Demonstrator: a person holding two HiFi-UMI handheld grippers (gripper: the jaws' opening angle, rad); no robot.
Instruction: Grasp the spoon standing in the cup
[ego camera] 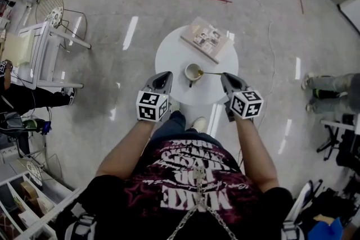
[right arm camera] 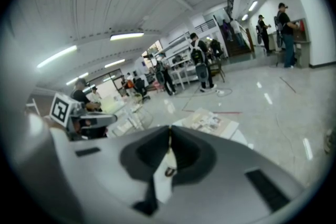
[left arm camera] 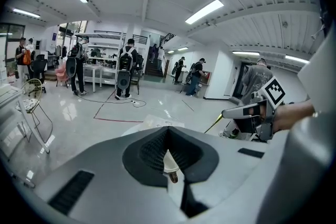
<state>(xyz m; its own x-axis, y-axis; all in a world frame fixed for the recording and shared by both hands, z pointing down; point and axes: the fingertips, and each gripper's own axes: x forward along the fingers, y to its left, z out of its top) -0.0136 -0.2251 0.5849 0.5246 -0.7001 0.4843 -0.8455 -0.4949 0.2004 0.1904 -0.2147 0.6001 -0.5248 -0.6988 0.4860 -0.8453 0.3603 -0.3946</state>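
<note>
Barely getting under way on the grasp. Holding the grey left gripper and the grey right gripper over the near edge of the round white surface, each with jaws pressed together and gripping nothing. Facing the small pale cup just ahead, between the two tips, its thin gold-coloured spoon leaning out towards the right gripper, very near it, contact not being discernible. Probably needing yet to part the jaws, straddle the handle and close.
</note>
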